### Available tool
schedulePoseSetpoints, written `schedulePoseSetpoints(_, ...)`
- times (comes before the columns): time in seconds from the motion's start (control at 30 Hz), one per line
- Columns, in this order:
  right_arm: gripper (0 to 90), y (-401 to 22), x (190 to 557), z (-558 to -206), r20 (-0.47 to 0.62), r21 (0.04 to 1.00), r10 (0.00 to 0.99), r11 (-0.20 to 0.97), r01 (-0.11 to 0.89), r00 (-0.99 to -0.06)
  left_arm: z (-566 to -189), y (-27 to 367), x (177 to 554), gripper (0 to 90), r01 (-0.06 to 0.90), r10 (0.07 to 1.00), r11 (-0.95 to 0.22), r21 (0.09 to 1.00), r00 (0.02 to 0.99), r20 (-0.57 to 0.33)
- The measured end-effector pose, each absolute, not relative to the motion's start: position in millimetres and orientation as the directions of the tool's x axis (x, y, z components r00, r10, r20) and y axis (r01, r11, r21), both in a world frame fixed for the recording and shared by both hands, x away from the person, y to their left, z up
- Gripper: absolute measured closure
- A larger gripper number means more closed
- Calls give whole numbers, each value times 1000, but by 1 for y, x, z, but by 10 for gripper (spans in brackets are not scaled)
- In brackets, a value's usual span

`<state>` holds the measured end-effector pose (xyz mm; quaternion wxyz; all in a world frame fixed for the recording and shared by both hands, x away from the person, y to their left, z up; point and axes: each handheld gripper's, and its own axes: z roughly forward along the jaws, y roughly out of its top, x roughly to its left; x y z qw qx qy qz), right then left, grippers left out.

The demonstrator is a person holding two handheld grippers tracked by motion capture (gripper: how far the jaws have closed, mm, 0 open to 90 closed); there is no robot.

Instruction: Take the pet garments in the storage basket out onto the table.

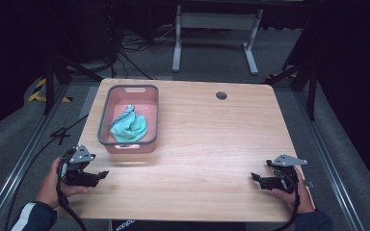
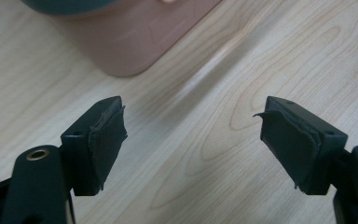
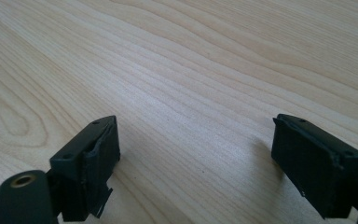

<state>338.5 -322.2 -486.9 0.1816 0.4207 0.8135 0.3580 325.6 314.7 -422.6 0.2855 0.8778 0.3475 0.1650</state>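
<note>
Lying inside the pink bin (image 1: 105,115), the teal cloth (image 1: 130,126) sits well beyond the left gripper (image 1: 101,175). Both its jaws and the right gripper (image 1: 255,177) stand released, empty.

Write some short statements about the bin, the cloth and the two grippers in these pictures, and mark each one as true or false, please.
1. The turquoise cloth lies inside the pink bin. True.
2. The left gripper holds the cloth. False: its jaws are apart with nothing between them, above bare wood.
3. The bin stands on the right half of the table. False: it stands on the left half, towards the far edge.
4. The right gripper is open and empty. True.
5. The bin is nearer to the left gripper than to the right one. True.
</note>
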Motion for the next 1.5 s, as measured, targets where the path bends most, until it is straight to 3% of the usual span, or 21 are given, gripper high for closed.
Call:
schedulePoseSetpoints(0.2,156,-322,339,-487,5,735,814,390,554,-580,-391,315,328,231,490,700,-607,626,703,129)
schedulePoseSetpoints(0.67,156,-322,339,-487,5,735,814,390,554,-580,-339,283,371,206,440,628,-710,550,749,212)
schedulePoseSetpoints(0.93,156,-322,339,-487,5,735,815,390,554,-580,-336,260,402,206,447,607,-739,504,767,209)
schedulePoseSetpoints(1.1,156,-322,338,-487,6,735,815,390,554,-580,-342,246,431,208,463,576,-780,421,794,195)
schedulePoseSetpoints(1.5,157,-322,338,-487,5,735,814,390,554,-580,-378,224,493,202,538,594,-781,318,796,112)
